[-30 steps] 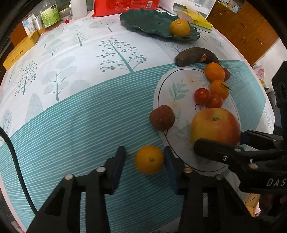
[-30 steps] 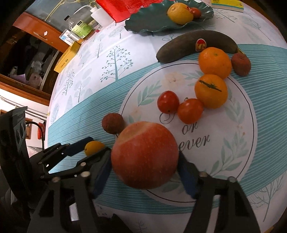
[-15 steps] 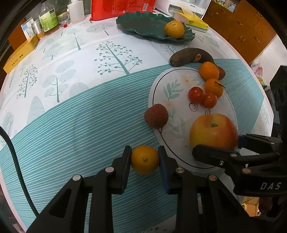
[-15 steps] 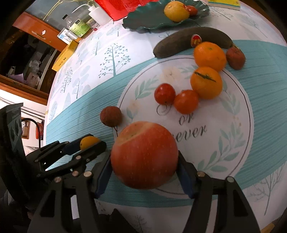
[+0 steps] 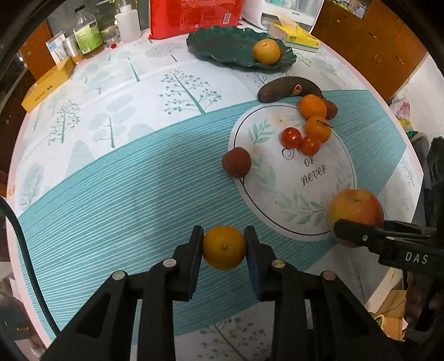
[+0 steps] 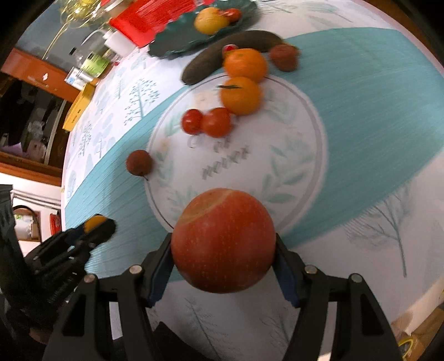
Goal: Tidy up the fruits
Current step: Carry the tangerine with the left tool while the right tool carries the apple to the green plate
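My left gripper (image 5: 223, 247) is shut on a small orange citrus (image 5: 224, 247) and holds it above the teal-striped cloth. My right gripper (image 6: 223, 250) is shut on a red apple (image 6: 223, 240), lifted near the table's front edge; the apple also shows in the left wrist view (image 5: 356, 211). On the printed white circle (image 5: 294, 194) lie two tomatoes (image 5: 299, 141) and two oranges (image 5: 315, 116). A lychee (image 5: 236, 162) sits at the circle's left rim. A dark green plate (image 5: 222, 45) at the back holds a yellow fruit (image 5: 266, 51).
A dark banana (image 5: 288, 90) lies behind the oranges, with a second lychee (image 5: 331, 108) beside them. A red bag (image 5: 194, 15), bottles (image 5: 88, 33), a yellow box (image 5: 45, 87) and a tissue pack (image 5: 295, 39) line the back edge.
My left gripper closed on the small citrus and lifted it. My right gripper raised the apple and pulled it back off the printed circle toward the front edge.
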`<state>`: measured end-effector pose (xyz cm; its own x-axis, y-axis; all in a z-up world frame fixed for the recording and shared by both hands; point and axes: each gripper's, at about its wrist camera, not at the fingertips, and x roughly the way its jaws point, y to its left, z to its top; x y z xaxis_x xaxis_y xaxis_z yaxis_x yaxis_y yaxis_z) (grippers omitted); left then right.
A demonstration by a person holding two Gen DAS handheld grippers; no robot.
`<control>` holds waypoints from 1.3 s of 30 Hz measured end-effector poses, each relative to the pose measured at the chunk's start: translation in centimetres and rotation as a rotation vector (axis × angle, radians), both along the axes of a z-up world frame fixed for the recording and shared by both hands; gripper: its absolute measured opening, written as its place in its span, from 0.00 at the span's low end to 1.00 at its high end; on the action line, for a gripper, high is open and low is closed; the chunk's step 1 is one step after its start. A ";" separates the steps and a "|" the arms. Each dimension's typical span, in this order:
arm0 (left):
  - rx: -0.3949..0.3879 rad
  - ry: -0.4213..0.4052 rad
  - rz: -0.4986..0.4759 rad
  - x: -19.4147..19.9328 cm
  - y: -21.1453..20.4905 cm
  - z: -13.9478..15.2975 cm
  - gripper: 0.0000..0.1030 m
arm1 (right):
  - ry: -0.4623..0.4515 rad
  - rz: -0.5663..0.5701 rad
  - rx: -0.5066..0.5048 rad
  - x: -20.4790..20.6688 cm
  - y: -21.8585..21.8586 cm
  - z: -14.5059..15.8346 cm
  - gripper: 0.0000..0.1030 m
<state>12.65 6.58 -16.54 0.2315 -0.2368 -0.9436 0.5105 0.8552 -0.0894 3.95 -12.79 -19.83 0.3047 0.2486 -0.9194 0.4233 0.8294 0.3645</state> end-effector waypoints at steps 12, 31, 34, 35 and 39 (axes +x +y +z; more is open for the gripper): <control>-0.031 -0.022 0.026 0.7 -1.8 5.6 0.27 | -0.007 -0.059 -0.040 -1.6 -7.1 2.8 0.64; -0.088 -0.116 0.220 7.7 -10.6 11.8 0.27 | -0.125 0.157 -0.105 8.8 -18.7 10.1 0.64; -0.089 -0.137 0.248 9.2 -11.8 12.7 0.27 | -0.153 0.197 -0.116 11.3 -19.7 11.1 0.64; -0.088 -0.143 0.253 9.6 -12.0 12.9 0.27 | -0.165 0.210 -0.117 12.2 -20.1 11.5 0.64; -0.078 -0.162 0.288 11.6 -12.8 13.4 0.27 | -0.203 0.251 -0.118 15.5 -21.0 12.6 0.64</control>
<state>24.23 -6.17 -3.10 0.4447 -0.2097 -0.8708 0.2616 0.9602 -0.0977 19.43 -33.79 -7.26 0.4271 0.2351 -0.8731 0.1289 0.9399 0.3161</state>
